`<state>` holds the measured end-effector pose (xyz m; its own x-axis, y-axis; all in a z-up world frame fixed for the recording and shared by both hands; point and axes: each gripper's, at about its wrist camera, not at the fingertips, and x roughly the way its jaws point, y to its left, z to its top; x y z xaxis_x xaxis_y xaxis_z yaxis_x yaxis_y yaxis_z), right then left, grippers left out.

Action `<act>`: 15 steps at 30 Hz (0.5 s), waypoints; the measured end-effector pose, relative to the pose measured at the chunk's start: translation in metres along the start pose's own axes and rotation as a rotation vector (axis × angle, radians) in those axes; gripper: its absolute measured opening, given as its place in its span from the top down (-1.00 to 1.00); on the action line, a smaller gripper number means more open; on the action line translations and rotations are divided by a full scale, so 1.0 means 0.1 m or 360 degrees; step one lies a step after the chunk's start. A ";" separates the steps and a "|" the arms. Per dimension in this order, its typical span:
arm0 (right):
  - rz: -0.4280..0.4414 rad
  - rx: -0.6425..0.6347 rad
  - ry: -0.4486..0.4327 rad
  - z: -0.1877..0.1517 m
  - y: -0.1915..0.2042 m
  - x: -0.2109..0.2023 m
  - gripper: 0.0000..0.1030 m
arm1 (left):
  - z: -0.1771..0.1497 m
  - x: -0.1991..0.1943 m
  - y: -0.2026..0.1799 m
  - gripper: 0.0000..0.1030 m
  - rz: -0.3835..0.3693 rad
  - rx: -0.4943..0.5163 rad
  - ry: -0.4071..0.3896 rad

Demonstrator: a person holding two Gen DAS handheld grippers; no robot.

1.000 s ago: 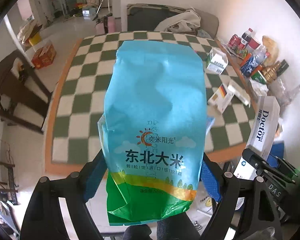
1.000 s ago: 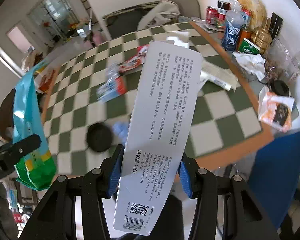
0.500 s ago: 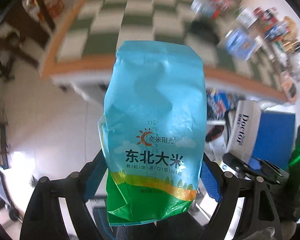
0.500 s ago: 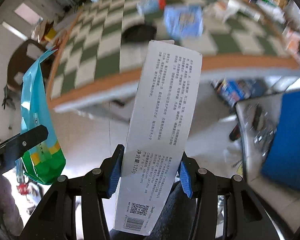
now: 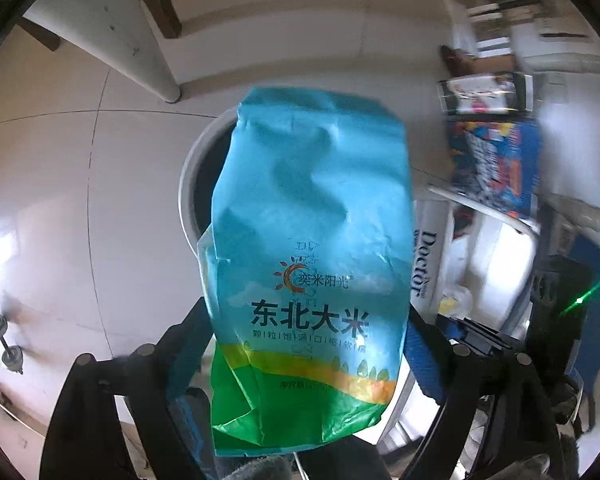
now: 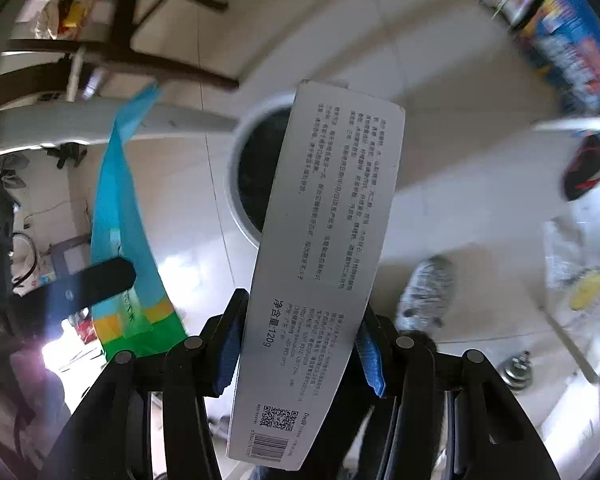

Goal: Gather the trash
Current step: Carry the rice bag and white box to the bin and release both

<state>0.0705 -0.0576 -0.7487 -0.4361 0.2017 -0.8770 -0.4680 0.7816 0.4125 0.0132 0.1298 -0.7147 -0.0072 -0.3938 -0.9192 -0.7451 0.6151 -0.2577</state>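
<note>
My left gripper (image 5: pixel 306 344) is shut on a blue and green rice bag (image 5: pixel 312 248) and holds it above a round white trash bin (image 5: pixel 192 184) with a dark inside, standing on the tiled floor. My right gripper (image 6: pixel 298 344) is shut on a long white toothpaste box (image 6: pixel 320 248) and holds it above the same bin (image 6: pixel 246 164). The rice bag (image 6: pixel 126 216) and a left finger (image 6: pixel 96 280) show at the left of the right wrist view. The box (image 5: pixel 430 264) shows at the right of the left wrist view.
A white table leg (image 5: pixel 140 52) and dark chair legs (image 6: pixel 168 60) stand beyond the bin. A blue printed box (image 5: pixel 496 164) and shelf clutter lie to the right. A crumpled bottle (image 6: pixel 426 292) and small dumbbells (image 5: pixel 0 340) lie on the floor.
Both grippers have swung down from the checkered table to the floor. The bin has come into view under the rice bag and the box. Both grips are unchanged.
</note>
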 end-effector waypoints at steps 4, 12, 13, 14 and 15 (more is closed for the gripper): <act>-0.0056 -0.0035 0.0128 0.31 -0.12 0.64 -0.31 | 0.14 0.20 0.09 -0.95 0.0073 -0.0044 -0.0036; -0.0421 -0.0049 -0.0057 0.34 -0.13 0.54 -0.89 | -0.18 0.09 0.30 -0.95 0.0359 -0.0052 -0.0205; -0.0454 -0.0050 -0.0080 0.35 -0.12 0.48 -0.97 | -0.21 0.05 0.37 -0.95 0.0369 -0.0052 -0.0211; -0.0513 -0.0059 -0.0115 0.29 -0.08 0.42 -0.98 | -0.26 0.04 0.37 -0.95 0.0400 -0.0053 -0.0215; -0.0551 -0.0064 -0.0132 0.31 -0.05 0.38 -0.98 | -0.29 0.00 0.41 -0.95 0.0417 -0.0048 -0.0215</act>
<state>0.0801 -0.0359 -0.7919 -0.1832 -0.0221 -0.9828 -0.6077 0.7884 0.0956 -0.0362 0.1349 -0.7170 -0.1144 -0.1286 -0.9851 -0.7491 0.6624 0.0005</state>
